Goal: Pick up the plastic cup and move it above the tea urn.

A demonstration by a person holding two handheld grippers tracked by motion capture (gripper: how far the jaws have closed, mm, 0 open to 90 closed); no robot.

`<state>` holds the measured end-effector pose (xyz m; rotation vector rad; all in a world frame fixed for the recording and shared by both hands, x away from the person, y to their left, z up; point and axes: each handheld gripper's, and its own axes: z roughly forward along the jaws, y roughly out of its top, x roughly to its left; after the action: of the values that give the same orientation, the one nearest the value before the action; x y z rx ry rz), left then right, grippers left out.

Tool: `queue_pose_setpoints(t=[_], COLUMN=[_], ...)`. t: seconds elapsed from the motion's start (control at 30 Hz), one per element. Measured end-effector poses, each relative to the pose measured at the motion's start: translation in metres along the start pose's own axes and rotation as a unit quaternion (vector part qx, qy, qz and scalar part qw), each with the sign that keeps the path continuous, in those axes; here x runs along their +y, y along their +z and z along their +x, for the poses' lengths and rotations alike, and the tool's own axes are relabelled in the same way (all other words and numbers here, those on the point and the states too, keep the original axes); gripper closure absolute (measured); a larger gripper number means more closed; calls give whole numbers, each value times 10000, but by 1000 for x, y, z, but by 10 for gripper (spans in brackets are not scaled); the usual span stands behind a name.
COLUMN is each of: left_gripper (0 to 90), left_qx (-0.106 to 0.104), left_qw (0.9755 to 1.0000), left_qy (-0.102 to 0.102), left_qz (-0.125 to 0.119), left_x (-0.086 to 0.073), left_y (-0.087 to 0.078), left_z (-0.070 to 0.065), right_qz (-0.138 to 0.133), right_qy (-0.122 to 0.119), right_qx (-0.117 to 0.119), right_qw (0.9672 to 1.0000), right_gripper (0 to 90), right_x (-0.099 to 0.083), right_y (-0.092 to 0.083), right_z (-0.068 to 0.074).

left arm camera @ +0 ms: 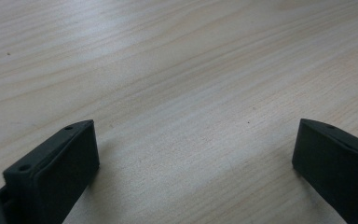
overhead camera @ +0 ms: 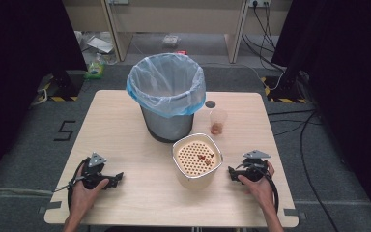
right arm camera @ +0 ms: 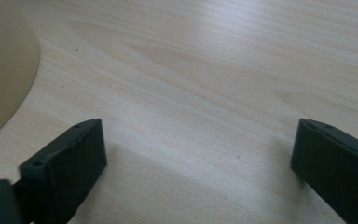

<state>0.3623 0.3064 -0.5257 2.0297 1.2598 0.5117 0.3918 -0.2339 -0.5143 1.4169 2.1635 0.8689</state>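
A cream container with a perforated insert stands at the table's front middle, with a few brown bits on the insert. Behind it stands a grey bin lined with a pale blue bag. A clear plastic cup holding brown bits is to the bin's right, and a small dark lid lies beside it. My left gripper rests on the table at the front left, open and empty. My right gripper rests just right of the container, also open, with the container's side at its left.
The light wooden table has bare room along both sides. Black curtains flank the scene. Cables run over the floor at the right. A green bottle and clutter lie on the floor beyond the table.
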Motion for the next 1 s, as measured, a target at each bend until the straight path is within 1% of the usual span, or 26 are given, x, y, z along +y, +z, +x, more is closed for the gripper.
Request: queue_pose_setpoints(t=[0.03,0.07,0.1,0.13,0.17,0.2,0.23,0.27,0.3,0.37,0.4,0.47,0.57,0.6,0.63,0.67,0.7,0.73,0.77,0.83,0.87,0.9,0.93,1.0], left_gripper=[0,0,0,0,0,0,0,0,0,0,0,0,0,0,0,0,0,0,0,0,0,0,0,0], left_qx=[0,0,1,0,0,0,0,0,0,0,0,0,-1,-1,-2,-1,-1,0,-1,-1,-1,-1,-1,-2], left_qw=[10000,10000,10000,10000,10000,10000,10000,10000,10000,10000,10000,10000,10000,10000,10000,10000,10000,10000,10000,10000,10000,10000,10000,10000], left_qy=[0,0,0,1,1,0,0,0,1,-1,1,0,-1,-1,-11,2,0,-1,0,0,1,1,1,0], left_qz=[0,0,1,1,1,0,1,1,1,0,1,0,-1,-1,-9,1,0,-1,0,1,1,1,1,1], left_x=[0,0,0,0,0,0,0,0,0,0,0,0,0,0,0,0,0,0,0,0,0,0,0,0], left_y=[0,0,0,0,0,0,0,0,0,0,0,0,0,0,0,0,0,0,0,0,0,0,0,0], left_z=[0,0,0,0,0,0,0,0,0,0,0,0,0,0,0,0,0,0,0,0,0,0,0,0], right_qz=[-28,-28,-61,-81,-110,-110,-256,-256,-277,-365,-412,-499,-530,-530,-554,-607,-607,-627,-655,-737,-741,-741,-762,-742], right_qy=[3,3,57,117,151,151,73,73,39,101,66,73,119,119,151,193,193,170,200,158,190,190,230,245], right_qx=[-8,-8,-1,60,42,42,40,40,19,22,17,3,14,14,-12,-42,-42,-36,-32,-41,-12,-12,11,23], right_qw=[10000,10000,10000,9999,9998,9998,9996,9996,9996,9993,9991,9987,9985,9985,9983,9980,9980,9979,9977,9971,9971,9971,9968,9969], right_gripper=[157,157,208,141,167,167,185,185,162,181,183,228,241,241,250,254,262,271,284,293,315,315,329,339], right_x=[1,1,2,5,7,7,13,13,20,26,31,40,55,55,60,73,73,78,83,94,102,102,108,112], right_y=[-1,-1,-2,-4,-5,-5,-7,-7,-9,-11,-11,-13,-14,-14,-15,-17,-17,-17,-18,-19,-19,-19,-17,-16], right_z=[-1,-1,-2,-6,-6,-6,-9,-9,-10,-11,-13,-15,-18,-18,-19,-21,-21,-23,-23,-24,-25,-25,-26,-26])
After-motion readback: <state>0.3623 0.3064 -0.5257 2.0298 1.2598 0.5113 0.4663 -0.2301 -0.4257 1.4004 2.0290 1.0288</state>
